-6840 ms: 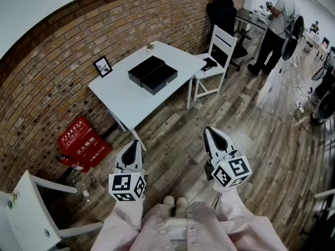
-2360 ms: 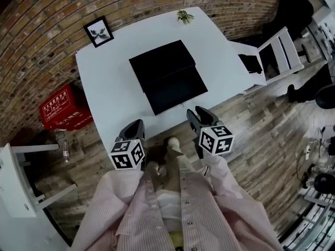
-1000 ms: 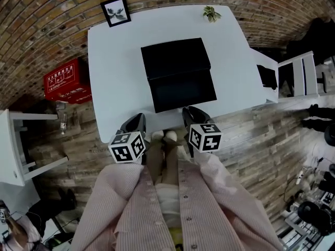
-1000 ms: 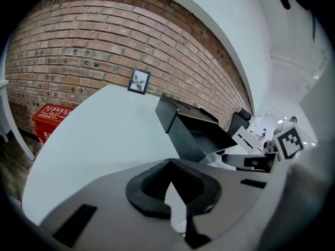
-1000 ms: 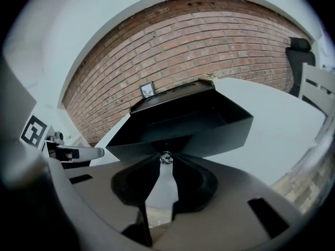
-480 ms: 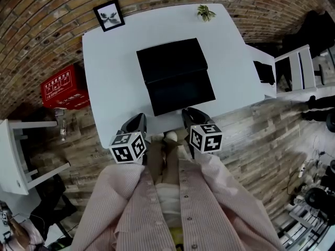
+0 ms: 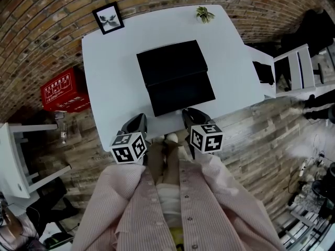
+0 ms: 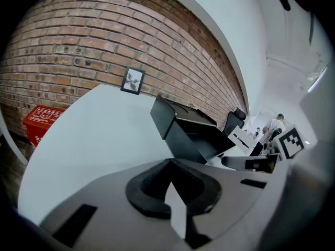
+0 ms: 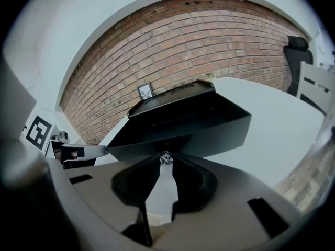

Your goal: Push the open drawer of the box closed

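A black box (image 7: 170,61) stands mid-table with its drawer (image 7: 180,94) pulled out toward me. In the right gripper view the drawer (image 9: 209,127) fills the middle and its small shiny knob (image 9: 166,158) sits right at the tips of my right gripper (image 9: 166,164). That right gripper (image 7: 187,114) has its jaws almost together, and I cannot tell whether they touch the drawer front. My left gripper (image 7: 137,123) hovers over the table's near edge, left of the drawer, shut and holding nothing. From the left gripper (image 8: 170,163) the box (image 8: 168,118) lies ahead to the right.
The white table (image 7: 110,88) backs onto a brick wall, with a framed picture (image 7: 109,18) and a small plant (image 7: 204,13) at its far edge. A red box (image 7: 63,92) lies on the floor to the left. White chairs (image 7: 293,67) stand to the right and lower left (image 7: 21,156).
Since the earliest frame I have walked up to the table, and both grippers now reach its near edge. Over the last second almost nothing has moved.
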### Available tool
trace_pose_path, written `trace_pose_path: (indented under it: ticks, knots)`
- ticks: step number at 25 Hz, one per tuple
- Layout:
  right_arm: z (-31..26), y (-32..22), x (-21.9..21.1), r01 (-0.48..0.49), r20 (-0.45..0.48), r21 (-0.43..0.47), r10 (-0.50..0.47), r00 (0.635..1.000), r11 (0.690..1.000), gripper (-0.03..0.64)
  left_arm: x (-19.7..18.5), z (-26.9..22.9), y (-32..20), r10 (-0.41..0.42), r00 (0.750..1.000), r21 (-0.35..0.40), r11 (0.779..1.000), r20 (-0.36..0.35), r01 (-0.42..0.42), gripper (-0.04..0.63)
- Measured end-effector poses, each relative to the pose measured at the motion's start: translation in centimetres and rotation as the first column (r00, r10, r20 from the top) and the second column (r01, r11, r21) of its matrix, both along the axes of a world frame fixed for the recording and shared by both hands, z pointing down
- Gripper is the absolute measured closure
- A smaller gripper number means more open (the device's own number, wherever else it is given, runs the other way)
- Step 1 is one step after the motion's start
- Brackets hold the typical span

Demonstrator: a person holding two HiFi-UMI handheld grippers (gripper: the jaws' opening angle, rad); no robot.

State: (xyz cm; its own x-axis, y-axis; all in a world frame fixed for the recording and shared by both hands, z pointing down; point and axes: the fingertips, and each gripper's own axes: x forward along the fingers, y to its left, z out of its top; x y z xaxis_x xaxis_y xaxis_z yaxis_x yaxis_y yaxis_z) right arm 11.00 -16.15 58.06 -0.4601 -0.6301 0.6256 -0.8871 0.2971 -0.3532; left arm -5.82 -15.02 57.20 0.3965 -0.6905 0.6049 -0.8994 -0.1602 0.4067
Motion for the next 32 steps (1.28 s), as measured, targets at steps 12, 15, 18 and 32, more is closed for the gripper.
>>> trace_pose_path:
  ticks: [12, 15, 18, 32]
  knots:
    - [-0.1, -1.0, -0.4, -0.012, -0.005, 0.000, 0.012, 1.000, 1.000, 0.538, -0.5, -0.3, -1.1, 0.005, 1.000, 0.011, 1.000, -0.008, -0.005, 0.601]
    - [-0.1, -1.3, -0.5, -0.012, -0.006, 0.000, 0.012, 1.000, 1.000, 0.538, -0.7, -0.4, -1.5, 0.004, 1.000, 0.015, 1.000, -0.008, -0.004, 0.601]
    - [-0.1, -1.6, -0.7, -0.012, -0.008, -0.002, 0.012, 1.000, 1.000, 0.538, -0.8, -0.4, -1.8, 0.007, 1.000, 0.017, 1.000, -0.008, -0.007, 0.601]
    - [0.0, -3.7, -1.0, -0.003, -0.010, -0.005, 0.003, 1.000, 1.000, 0.538, -0.9, -0.5, -3.8, 0.007, 1.000, 0.023, 1.000, -0.003, -0.007, 0.601]
